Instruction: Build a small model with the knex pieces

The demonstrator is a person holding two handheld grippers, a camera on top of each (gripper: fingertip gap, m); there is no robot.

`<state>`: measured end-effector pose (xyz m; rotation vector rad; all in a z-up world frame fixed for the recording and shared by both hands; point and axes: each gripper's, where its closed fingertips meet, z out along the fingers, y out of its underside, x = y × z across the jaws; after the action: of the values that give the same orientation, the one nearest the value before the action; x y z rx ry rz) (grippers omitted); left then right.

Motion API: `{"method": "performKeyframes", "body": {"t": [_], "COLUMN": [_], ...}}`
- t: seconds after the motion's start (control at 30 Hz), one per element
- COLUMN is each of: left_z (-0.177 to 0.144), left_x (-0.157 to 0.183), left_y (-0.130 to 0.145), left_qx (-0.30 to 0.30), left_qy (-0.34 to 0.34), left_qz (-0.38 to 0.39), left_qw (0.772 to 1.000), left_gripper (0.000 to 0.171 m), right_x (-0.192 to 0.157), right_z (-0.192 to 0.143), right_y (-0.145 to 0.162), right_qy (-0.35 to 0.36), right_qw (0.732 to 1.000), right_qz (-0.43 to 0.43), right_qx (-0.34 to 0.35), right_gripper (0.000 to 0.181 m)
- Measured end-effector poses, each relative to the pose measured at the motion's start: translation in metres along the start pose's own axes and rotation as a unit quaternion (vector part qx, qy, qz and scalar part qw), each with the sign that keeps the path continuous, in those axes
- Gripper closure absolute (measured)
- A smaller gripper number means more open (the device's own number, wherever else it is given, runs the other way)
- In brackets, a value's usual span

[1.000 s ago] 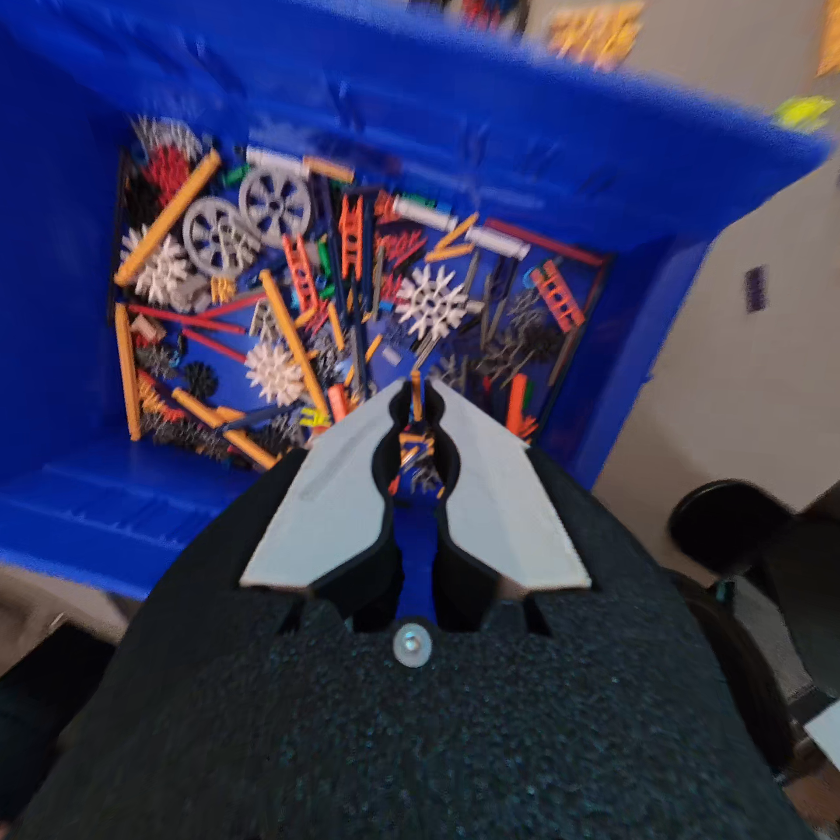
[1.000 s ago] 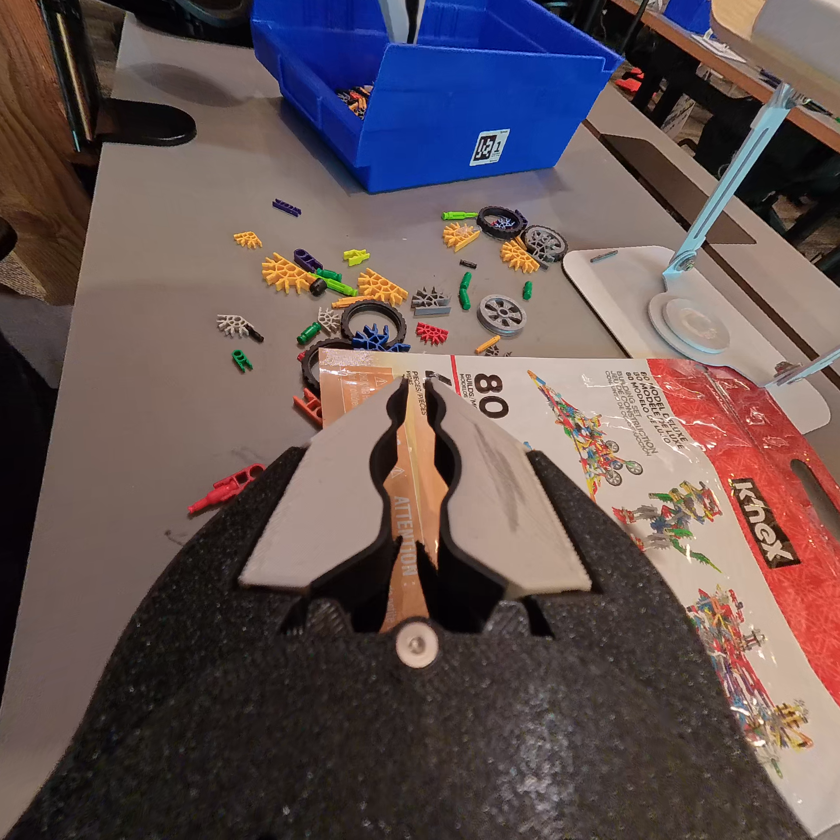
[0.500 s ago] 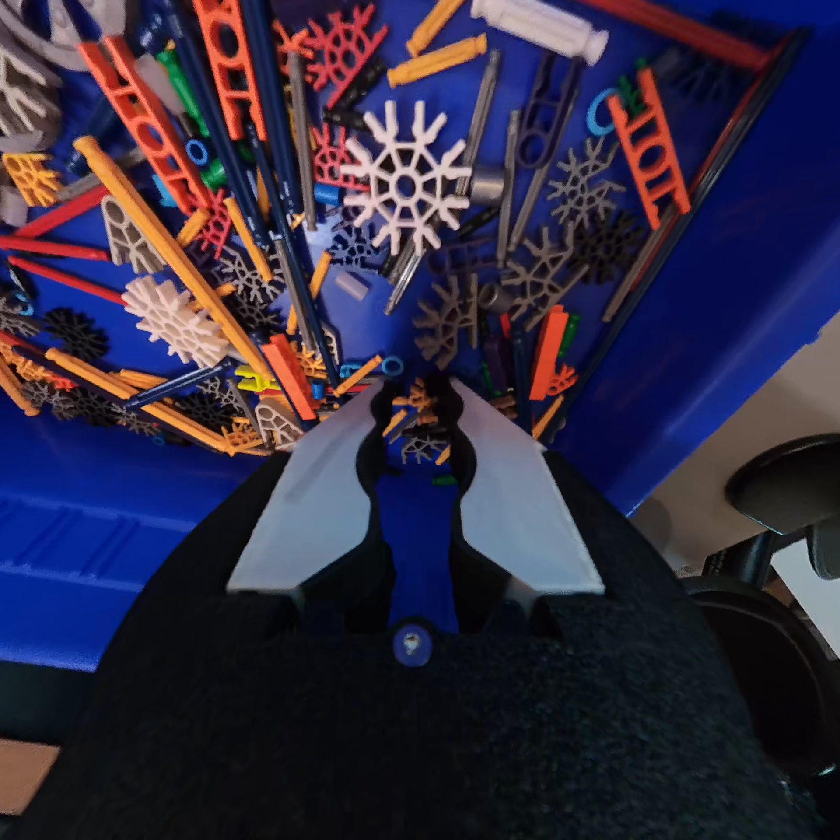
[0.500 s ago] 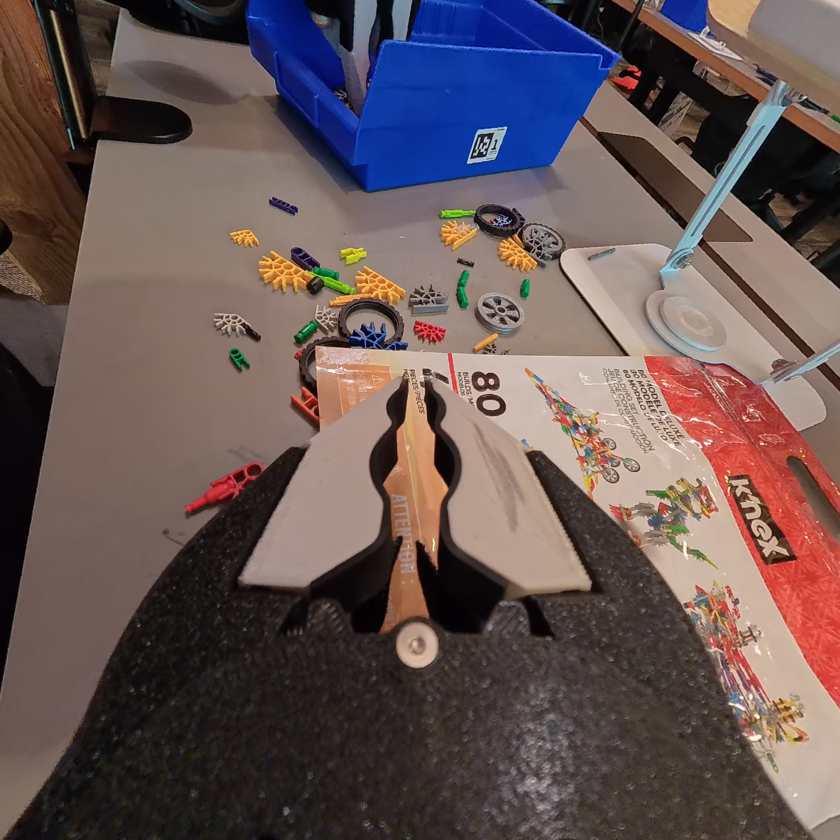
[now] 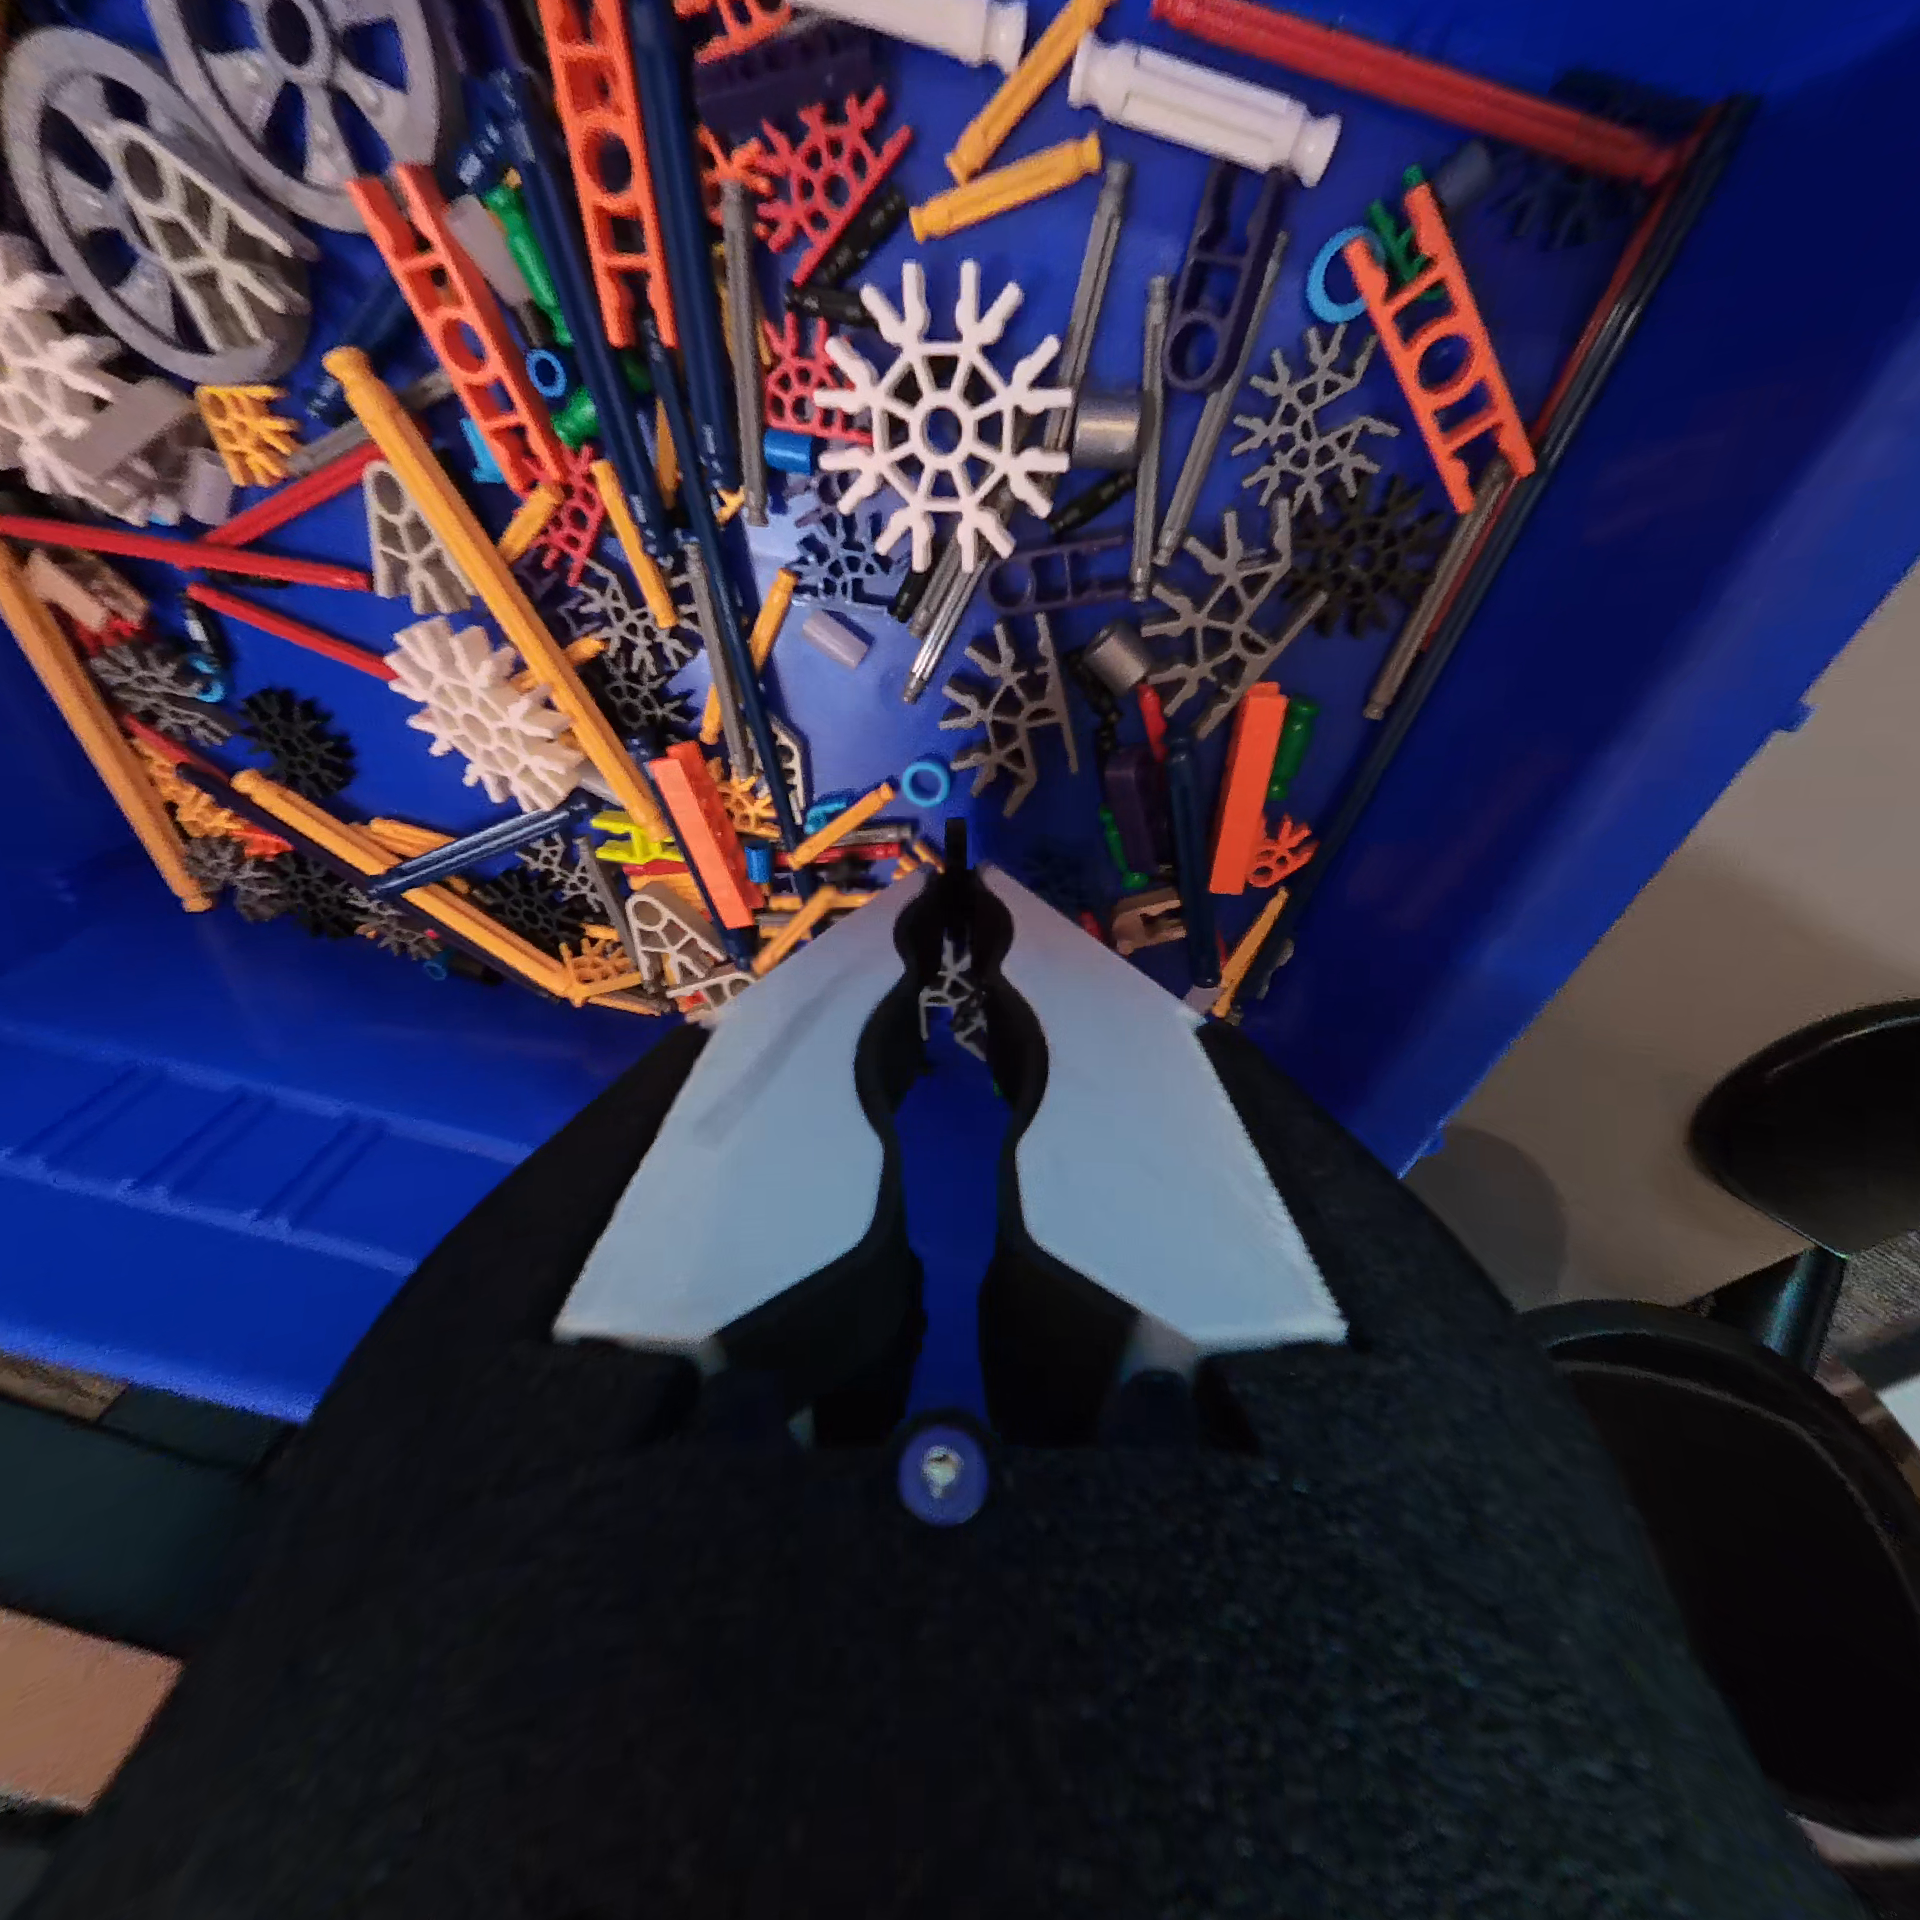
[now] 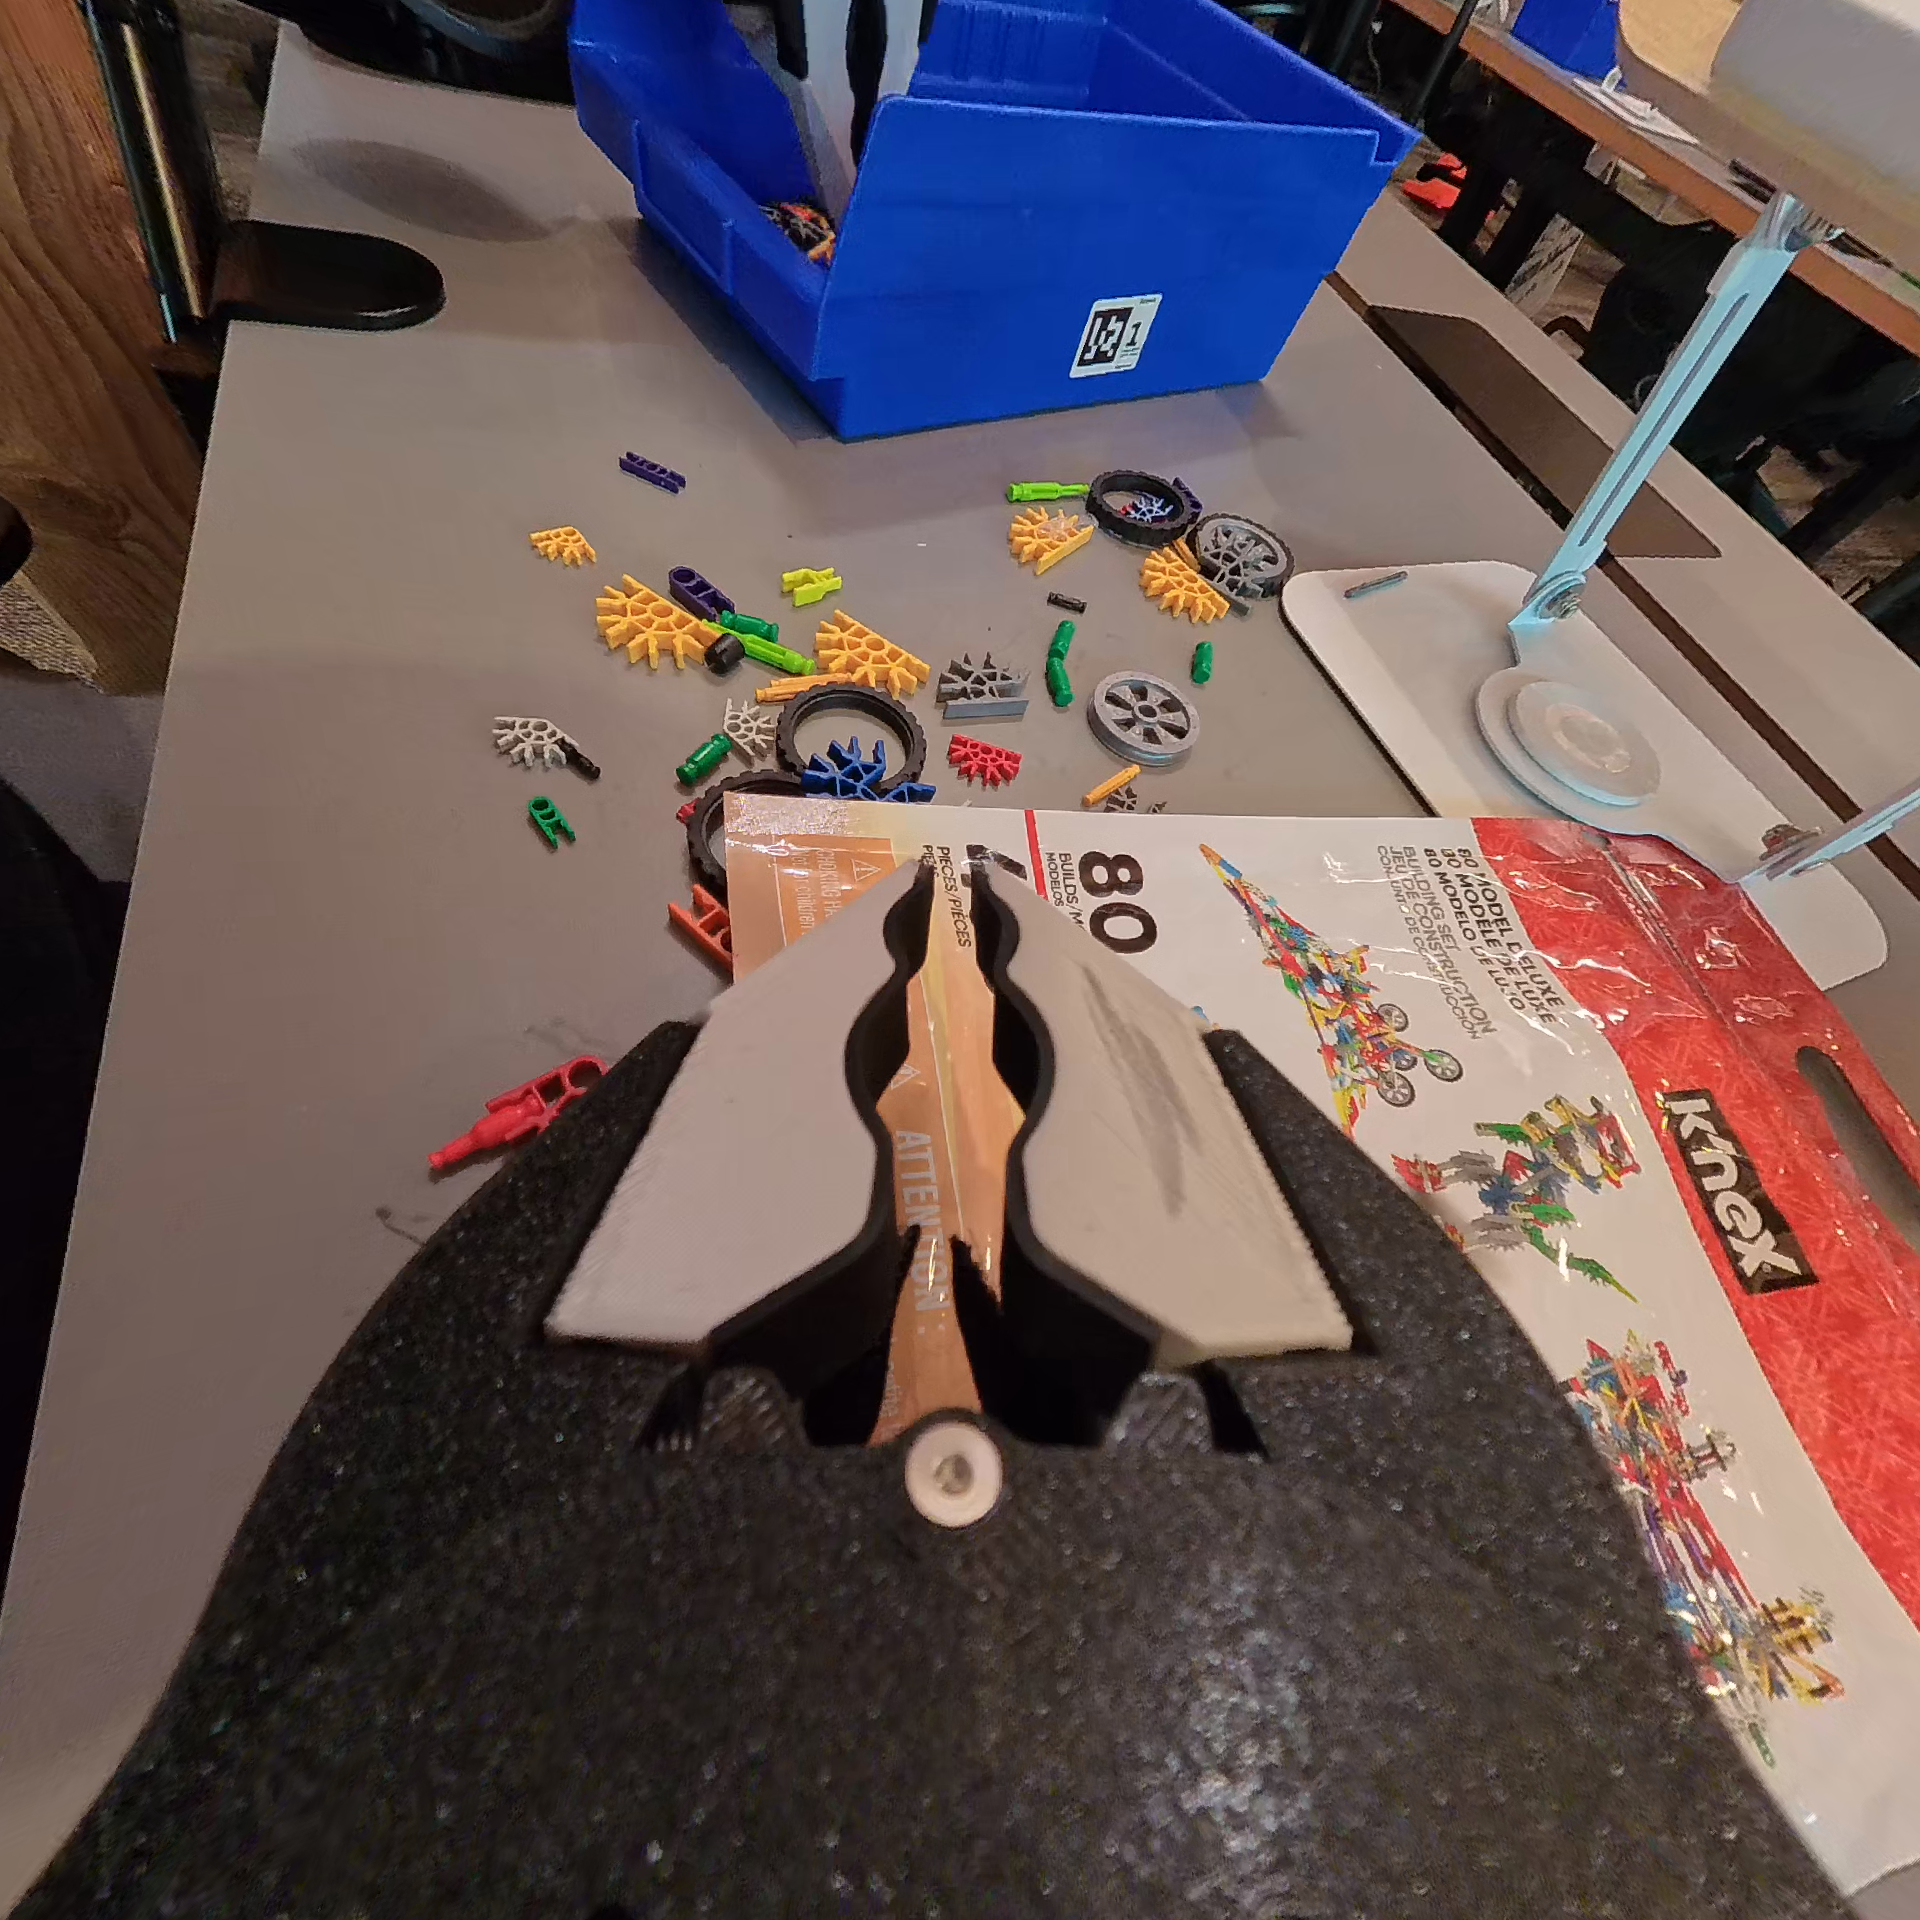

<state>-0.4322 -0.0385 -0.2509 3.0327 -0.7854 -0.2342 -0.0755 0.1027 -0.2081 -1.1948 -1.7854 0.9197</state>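
My left gripper is down inside a blue bin, shut on a small dark grey snowflake connector that shows between its fingers. Around it lie many toy building pieces: rods, orange ladder pieces, grey wheels and a white snowflake connector. My right gripper is shut on the tan edge of a printed plastic bag, which lies on the grey table. The blue bin stands at the far end of the table, with the left gripper reaching into it.
Loose pieces lie between bag and bin: yellow connectors, a black tyre, a grey wheel, green rods. A red piece lies left of my right gripper. A white stand base sits to the right. A black chair stands beside the bin. Spacing between my two grippers at the tips: around 40 cm. My right gripper is the nearer one to the red piece: about 10 cm, against 40 cm.
My left gripper dropped into the bin, opened a little, then shut on the dark grey connector. My right gripper stayed shut on the bag, almost still.
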Motion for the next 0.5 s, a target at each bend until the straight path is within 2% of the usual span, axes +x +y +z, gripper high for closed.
{"method": "performKeyframes", "body": {"t": [0.2,0.3,0.4,0.5], "left_z": [-0.025,-0.055,-0.084,-0.103], "left_x": [0.001,0.009,0.034,0.072], "left_y": [-0.017,-0.044,-0.076,-0.106], "left_qx": [0.046,0.114,0.17,0.202], "left_qy": [-0.033,-0.043,-0.032,-0.011], "left_qz": [0.005,0.008,0.035,0.079], "left_qw": [0.998,0.993,0.984,0.976], "left_gripper": [0.17,0.17,0.17,0.17], "right_x": [0.0,-0.001,-0.001,-0.001], "right_z": [-0.001,-0.001,-0.001,-0.001], "right_y": [-0.001,-0.001,-0.002,-0.002], "right_qy": [0.001,0.0,0.001,0.004], "right_qw": [1.0,1.0,1.0,1.0], "right_qz": [-0.001,-0.003,-0.005,-0.008], "right_qx": [0.002,0.002,0.002,0.001], "right_gripper": [0.175,0.175,0.175,0.175]}}
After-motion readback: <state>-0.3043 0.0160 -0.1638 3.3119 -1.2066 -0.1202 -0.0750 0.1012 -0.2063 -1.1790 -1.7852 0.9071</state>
